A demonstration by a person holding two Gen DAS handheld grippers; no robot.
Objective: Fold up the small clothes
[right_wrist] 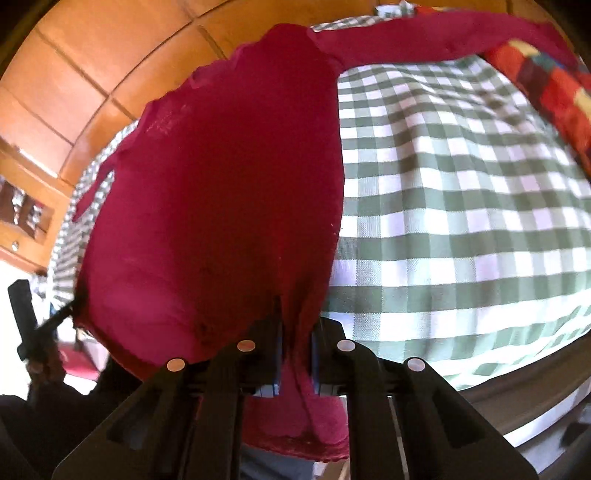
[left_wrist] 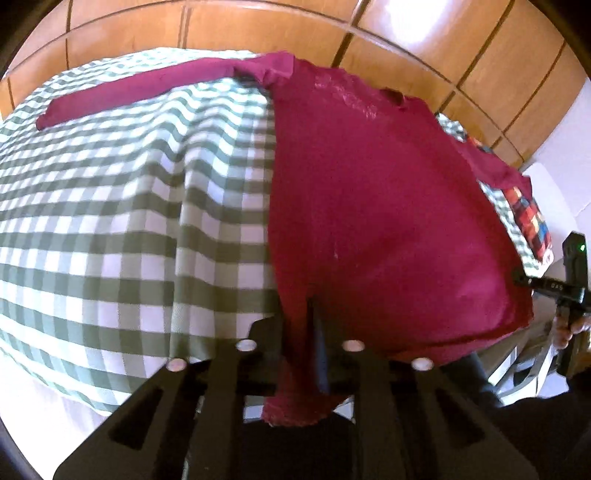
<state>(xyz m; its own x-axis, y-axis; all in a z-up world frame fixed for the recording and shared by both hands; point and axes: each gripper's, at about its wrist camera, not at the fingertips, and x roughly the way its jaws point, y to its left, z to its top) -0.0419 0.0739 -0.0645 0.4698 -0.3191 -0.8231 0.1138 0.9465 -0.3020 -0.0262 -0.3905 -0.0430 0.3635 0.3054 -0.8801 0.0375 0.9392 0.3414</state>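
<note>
A dark red long-sleeved top (left_wrist: 380,206) lies on a green-and-white checked cloth (left_wrist: 122,229), its sleeve (left_wrist: 140,92) stretched out to the far left. My left gripper (left_wrist: 306,325) is shut on the top's hem, near its left corner. In the right wrist view the same top (right_wrist: 221,192) runs away from me, its other sleeve (right_wrist: 424,40) stretched to the far right. My right gripper (right_wrist: 297,332) is shut on the hem near the right corner. Each gripper shows at the edge of the other's view: the right gripper (left_wrist: 569,280), the left gripper (right_wrist: 29,325).
A multicoloured patchwork item (right_wrist: 554,92) lies at the far right of the checked cloth (right_wrist: 461,206), also seen in the left wrist view (left_wrist: 532,221). Wooden panelling (left_wrist: 295,26) stands behind the surface. The cloth hangs over the near edge (right_wrist: 498,369).
</note>
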